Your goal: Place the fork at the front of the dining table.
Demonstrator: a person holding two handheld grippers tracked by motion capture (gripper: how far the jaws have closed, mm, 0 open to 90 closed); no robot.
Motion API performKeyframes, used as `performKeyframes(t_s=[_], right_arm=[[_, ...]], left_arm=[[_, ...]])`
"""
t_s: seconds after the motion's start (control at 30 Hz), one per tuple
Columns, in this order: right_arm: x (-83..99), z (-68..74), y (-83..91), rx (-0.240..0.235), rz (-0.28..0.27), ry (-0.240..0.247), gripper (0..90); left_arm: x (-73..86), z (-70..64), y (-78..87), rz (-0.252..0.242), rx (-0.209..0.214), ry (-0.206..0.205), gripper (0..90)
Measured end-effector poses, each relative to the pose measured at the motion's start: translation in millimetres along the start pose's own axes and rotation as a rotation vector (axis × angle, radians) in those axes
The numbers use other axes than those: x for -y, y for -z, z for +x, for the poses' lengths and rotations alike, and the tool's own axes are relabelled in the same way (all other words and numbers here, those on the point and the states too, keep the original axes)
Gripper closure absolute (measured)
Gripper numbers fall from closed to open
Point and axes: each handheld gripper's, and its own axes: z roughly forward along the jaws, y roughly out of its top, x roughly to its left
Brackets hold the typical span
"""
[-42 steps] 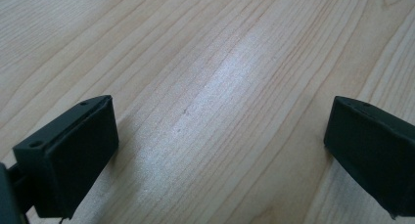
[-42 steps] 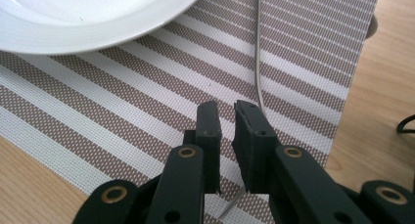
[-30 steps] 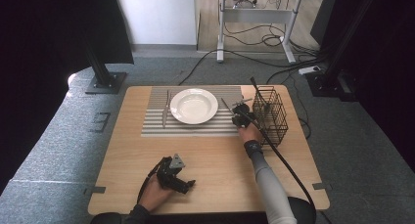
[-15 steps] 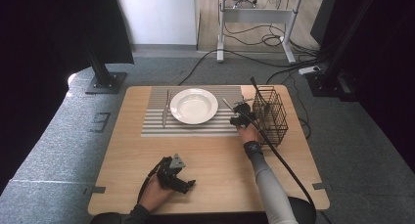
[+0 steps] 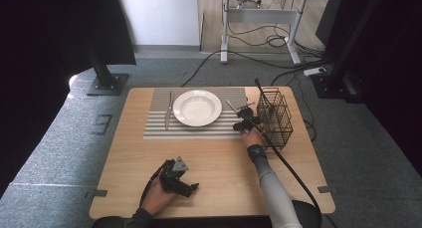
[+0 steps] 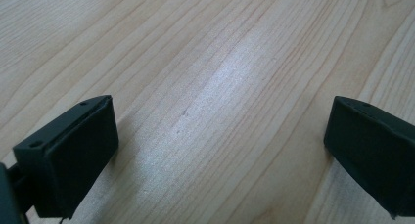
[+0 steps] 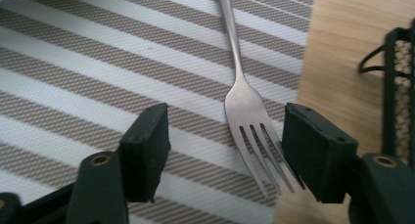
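Right gripper (image 7: 225,150) sits low over the striped mat (image 7: 73,72) near the desk's (image 5: 219,158) right edge, jaws apart and holding nothing. The fork (image 7: 244,101) lies flat on the mat between them, tines toward the camera, nearer one jaw. A wire basket (image 5: 274,117) stands just beside. Plate (image 5: 197,107) at mat centre, knife (image 5: 169,110) beside it. Left gripper (image 5: 191,188) rests near the front edge, jaws wide apart, empty.

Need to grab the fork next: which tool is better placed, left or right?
Right. The right tool is open with the fork between its jaws, on the mat. The left tool rests on bare table, far from the fork.
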Motion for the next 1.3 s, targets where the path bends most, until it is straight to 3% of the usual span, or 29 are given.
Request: performKeyframes(t_s=[0.23,0.3,0.47,0.53,0.63,0.73,0.83,1.0,1.1,1.27,1.3], right_arm=[[0.8,11.4,4.3,-0.119,0.000,0.010,46.0],[2.2,18.1,4.0,-0.161,-0.001,0.047,46.9],[0.2,18.6,14.1,-0.126,-0.030,0.065,42.7],[-0.7,14.5,19.6,-0.088,-0.035,0.070,40.4],[0.3,8.5,23.9,-0.080,-0.031,0.060,40.3],[2.7,7.2,22.0,-0.087,-0.025,0.062,40.6],[5.8,11.3,15.8,-0.128,0.000,0.065,53.9],[7.5,20.8,14.9,-0.158,-0.007,0.094,62.1],[5.8,26.8,14.5,-0.197,-0.025,0.096,61.5],[3.8,27.3,24.4,-0.199,-0.062,0.114,56.4],[4.2,23.4,33.6,-0.196,-0.074,0.115,63.4]], left_arm=[[0.0,0.0,0.0,0.000,0.000,0.000,0.0],[0.0,0.0,0.1,0.001,0.000,0.000,0.0],[0.0,0.0,0.1,0.001,0.000,0.000,0.0],[0.0,0.0,0.0,0.001,0.000,0.000,0.0],[0.0,-0.1,0.0,0.000,0.001,0.001,0.0],[0.0,-0.1,0.0,0.000,0.000,0.001,0.0],[0.0,0.0,0.1,0.001,0.000,0.000,0.0],[0.0,0.0,0.1,0.001,0.000,0.000,0.0],[0.0,0.0,0.1,0.001,0.000,0.000,0.0],[0.0,0.0,0.1,0.001,0.000,-0.001,0.0],[0.0,0.1,0.1,0.001,0.000,-0.001,0.0]])
